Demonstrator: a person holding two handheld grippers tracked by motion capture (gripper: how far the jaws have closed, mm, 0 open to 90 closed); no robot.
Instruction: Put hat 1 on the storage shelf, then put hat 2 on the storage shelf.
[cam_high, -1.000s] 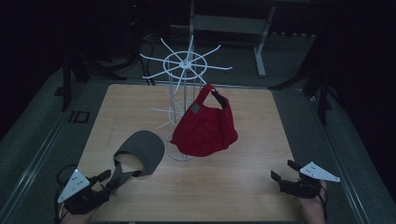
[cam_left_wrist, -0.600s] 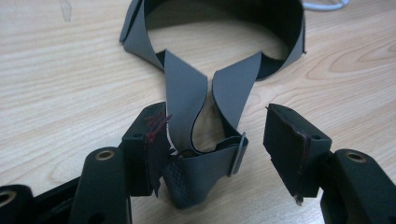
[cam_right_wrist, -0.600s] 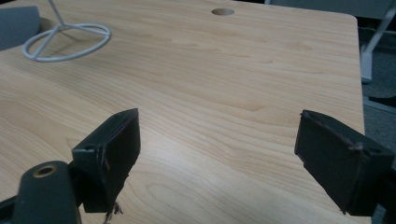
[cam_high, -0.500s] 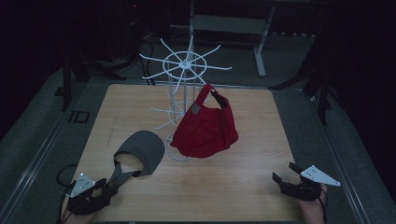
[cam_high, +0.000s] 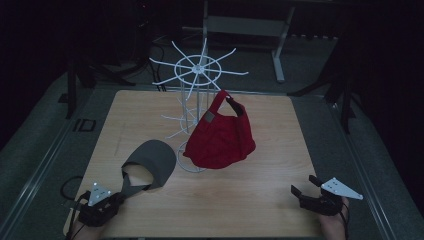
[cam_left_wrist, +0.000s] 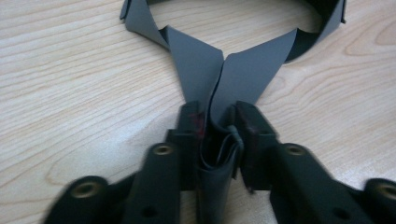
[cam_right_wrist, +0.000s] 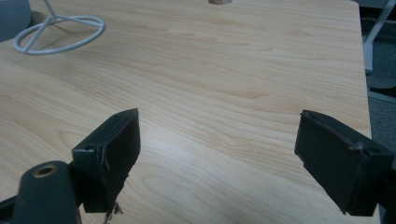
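Dark floor and shadowed stands surround a pale wooden table, its grain running lengthwise under dim light. Taking the tabletop as a clock face seen from the high view, a white wire rack stands just past the centre toward twelve o'clock, its spokes spread like a wheel at the top and its ring base resting on the wood. A red cap hangs from the rack, drooping over the base on the side toward three o'clock.

Toward eight o'clock lies a grey cap, crown on the table, with its two back straps trailing toward seven o'clock. The left gripper sits at seven o'clock near the table's near edge. In the left gripper view, the grey straps converge from the cap's open back and pass between the two black jaws, which have just been closing and now press on the folded strap ends from both sides; the left gripper is clamped on the straps while the cap itself rests flat on the wood.

The right gripper rests at five o'clock, well apart from both caps and the rack. In its own view the right gripper has its jaws standing wide apart with bare wood between them, and the rack's ring base shows far off toward eleven o'clock of that picture.
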